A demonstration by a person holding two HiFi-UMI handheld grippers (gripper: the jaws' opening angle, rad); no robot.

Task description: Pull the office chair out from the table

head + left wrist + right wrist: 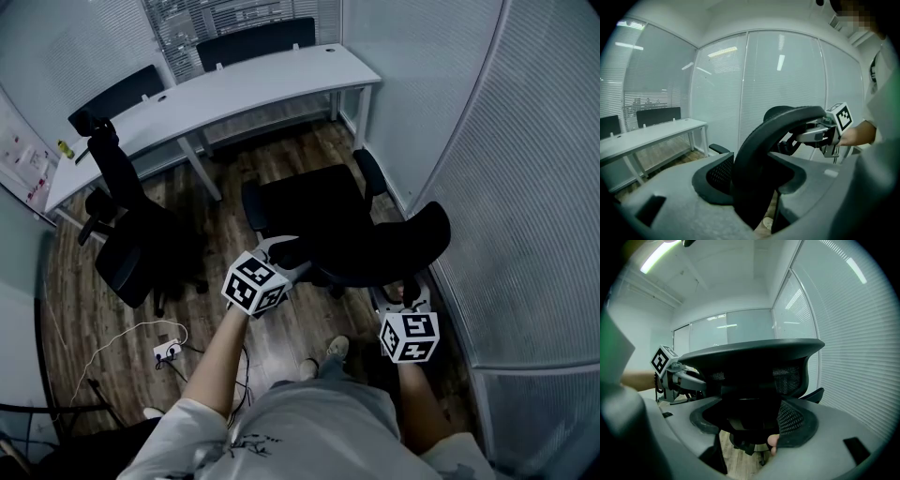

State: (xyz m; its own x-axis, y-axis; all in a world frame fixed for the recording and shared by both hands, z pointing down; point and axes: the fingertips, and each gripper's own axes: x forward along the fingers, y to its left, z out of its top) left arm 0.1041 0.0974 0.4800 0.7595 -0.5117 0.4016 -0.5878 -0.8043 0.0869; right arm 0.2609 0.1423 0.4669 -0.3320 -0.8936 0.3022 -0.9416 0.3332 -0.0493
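**Left gripper (284,253) and right gripper (404,292) both clamped on office chair (314,206) backrest**

Person stands behind the chair with one gripper per hand. Both point slightly downward at the curved top of the backrest (398,239).

Left gripper view: the black backrest rim runs straight through the gap. The jaws are wide and pressed on it from either side.

Right gripper view: the same rim fills the gap between its jaws, with mesh showing at the right-hand jaw. A fingertip (773,441) shows low beside that jaw. Each gripper appears in the other's view, holding the opposite end of the rim.

Chair seat lies ahead of the grippers, an armrest on either side, facing the white table (234,89). The table is farther ahead again. A strip of wooden floor (281,155) shows between seat front and table edge, so the chair is apart from it and not tucked under.

- Second black chair (131,248): well off to the left gripper's left, near the table's left end.
- Two more chair backs (253,42): beyond the table's far side.
- Power strip (167,351) with white cable: on the floor, back and left of the left gripper.
- Shoe (335,349): on the floor between the two grippers, nearer the person.
- Frosted wall panels (525,187): close on the right gripper's right.
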